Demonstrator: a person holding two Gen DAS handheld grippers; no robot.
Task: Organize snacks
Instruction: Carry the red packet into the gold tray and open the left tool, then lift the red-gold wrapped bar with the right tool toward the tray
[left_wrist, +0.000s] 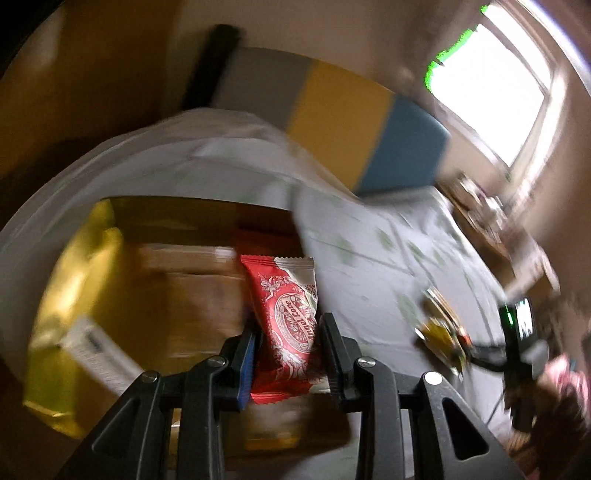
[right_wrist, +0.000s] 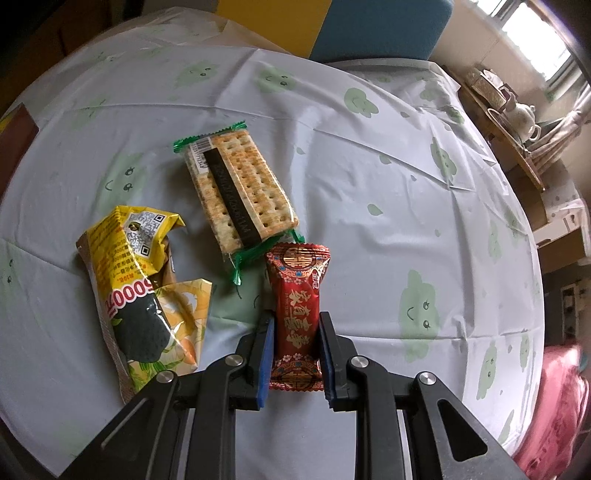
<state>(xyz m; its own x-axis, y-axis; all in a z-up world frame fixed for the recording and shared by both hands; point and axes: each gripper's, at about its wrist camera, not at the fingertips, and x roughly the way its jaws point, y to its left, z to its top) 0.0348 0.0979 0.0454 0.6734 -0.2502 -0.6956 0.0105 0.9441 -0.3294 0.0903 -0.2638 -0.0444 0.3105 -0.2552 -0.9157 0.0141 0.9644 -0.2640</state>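
**Both grippers clamped on wrapped snacks**

Left gripper (left_wrist: 286, 354) pinches a red-and-white snack packet (left_wrist: 286, 317) between its pads, the packet standing up lengthwise out of the jaws. Behind it, much blurred, a gold-lined box (left_wrist: 92, 266) sits on the pale tablecloth (left_wrist: 369, 266), with brownish contents that cannot be made out. Further off in the same view, the right gripper appears small and smeared near some yellow packaging.

Right gripper (right_wrist: 295, 354) is closed on a dark red sweet wrapper (right_wrist: 297, 306) with gold characters, held lengthwise above the cloth. Just beyond its far end lies a cracker pack (right_wrist: 240, 188) with green crimped ends; whether the two touch is unclear. To the left of the gripper, apart from the crackers, lies a crumpled yellow snack bag (right_wrist: 144, 291).
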